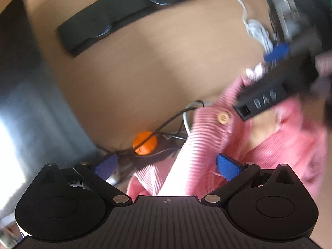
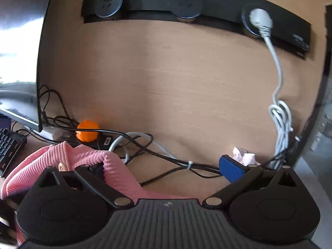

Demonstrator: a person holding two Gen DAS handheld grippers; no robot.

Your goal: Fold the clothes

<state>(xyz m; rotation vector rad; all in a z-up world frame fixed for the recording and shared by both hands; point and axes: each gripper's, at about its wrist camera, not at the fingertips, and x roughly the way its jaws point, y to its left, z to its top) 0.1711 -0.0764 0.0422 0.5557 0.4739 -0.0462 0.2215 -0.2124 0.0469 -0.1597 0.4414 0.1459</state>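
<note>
No legible text; blurred markings on the black gripper body point(image 1: 267, 99) only.

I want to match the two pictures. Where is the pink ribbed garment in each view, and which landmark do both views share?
Left wrist view: the pink ribbed garment fills the lower right, from the middle of the bottom up to the right edge.
Right wrist view: the pink ribbed garment is at the lower left, draped over the left side of the jaws.
Shared landmark: the orange object among the cables at the foot of the wooden panel.
</note>
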